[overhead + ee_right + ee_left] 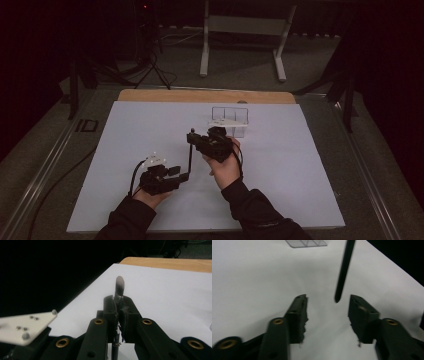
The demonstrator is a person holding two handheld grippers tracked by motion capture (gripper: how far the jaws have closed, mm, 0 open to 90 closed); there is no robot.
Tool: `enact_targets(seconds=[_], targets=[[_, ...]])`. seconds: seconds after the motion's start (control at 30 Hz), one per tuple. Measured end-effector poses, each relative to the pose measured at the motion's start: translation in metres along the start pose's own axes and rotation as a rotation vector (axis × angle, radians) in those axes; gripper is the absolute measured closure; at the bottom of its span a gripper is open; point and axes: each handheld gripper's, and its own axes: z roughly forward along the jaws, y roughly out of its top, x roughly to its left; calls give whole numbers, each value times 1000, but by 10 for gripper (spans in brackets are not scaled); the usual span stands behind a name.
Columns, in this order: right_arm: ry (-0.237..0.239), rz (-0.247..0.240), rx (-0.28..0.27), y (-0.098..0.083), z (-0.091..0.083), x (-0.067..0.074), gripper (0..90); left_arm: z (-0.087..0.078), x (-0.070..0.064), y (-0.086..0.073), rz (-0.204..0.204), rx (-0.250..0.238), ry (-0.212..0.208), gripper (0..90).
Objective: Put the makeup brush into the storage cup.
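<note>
A thin black rod (190, 156), judged light, stiff and slippery, is held upright above the white table sheet (290, 165), clamped near its top by the right gripper (119, 305), its lower tip between the left gripper's (328, 308) parted jaws.

Thin black rod (190, 156), upright, gripped aloft

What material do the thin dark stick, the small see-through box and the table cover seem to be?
Stick: matt black, probably plastic or coated metal; no shine shows. Box: clear, glossy plastic, the cover visible through its walls. Cover: pale, smooth, matt sheet, perhaps paper, lying over a wooden-looking board.
</note>
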Motion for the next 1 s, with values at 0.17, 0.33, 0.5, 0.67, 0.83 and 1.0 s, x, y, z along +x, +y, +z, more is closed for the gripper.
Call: enact_targets(seconds=[0.17, 0.33, 0.5, 0.67, 0.83, 1.0], targets=[[19, -67, 9, 2, -4, -2, 840, 0, 1, 1, -19, 8, 16, 416], [58, -138, 13, 4, -11, -4, 839, 0, -2, 1, 10, 18, 78, 293], [66, -177, 9, 7, -21, -7, 839, 0, -3, 1, 7, 13, 74, 229], [51, -188, -11, 13, -33, -10, 838, -1, -2, 2, 4, 21, 44, 181], [36, -206, -34, 22, -46, -17, 838, -3, 1, 2, -9, -7, 22, 133], [23, -244, -47, 31, -59, -24, 837, -5, 4, 1, -8, -5, 13, 73]])
